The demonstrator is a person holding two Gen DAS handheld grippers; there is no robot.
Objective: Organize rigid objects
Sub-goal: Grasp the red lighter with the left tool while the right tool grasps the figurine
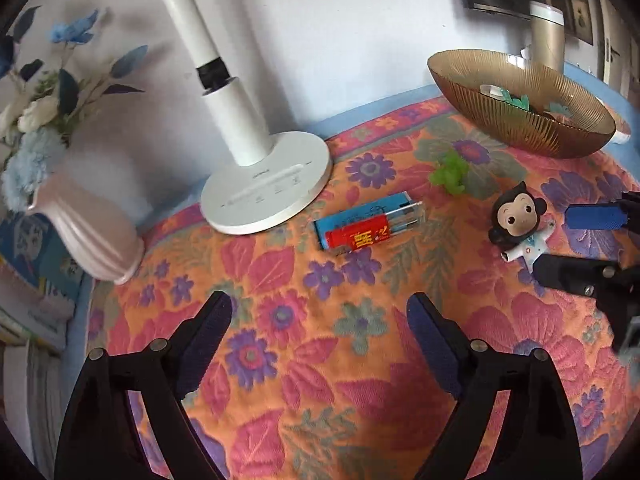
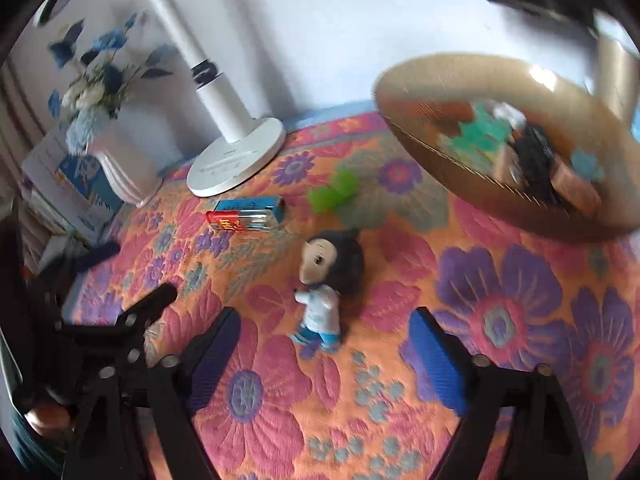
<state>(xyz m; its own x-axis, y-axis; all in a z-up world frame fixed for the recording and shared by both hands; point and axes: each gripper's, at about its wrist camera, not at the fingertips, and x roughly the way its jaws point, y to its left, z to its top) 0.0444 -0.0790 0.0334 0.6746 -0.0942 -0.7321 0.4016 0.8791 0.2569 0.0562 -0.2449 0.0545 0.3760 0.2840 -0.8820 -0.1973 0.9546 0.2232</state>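
Left gripper (image 1: 320, 312): jaws spread, nothing between them; above bare floral cloth (image 1: 320, 400)
Right gripper (image 2: 324, 332): jaws apart (pads clear of the toy); monkey figurine (image 2: 324, 280) stands just ahead between the fingertips
Mid table: blue-and-red pen pack (image 1: 366, 226) lying flat; green toy (image 1: 450, 170) beyond it
Far: ribbed amber bowl (image 1: 540, 136) holding small items; white lamp base (image 1: 268, 188); flower vase (image 1: 92, 236) at left
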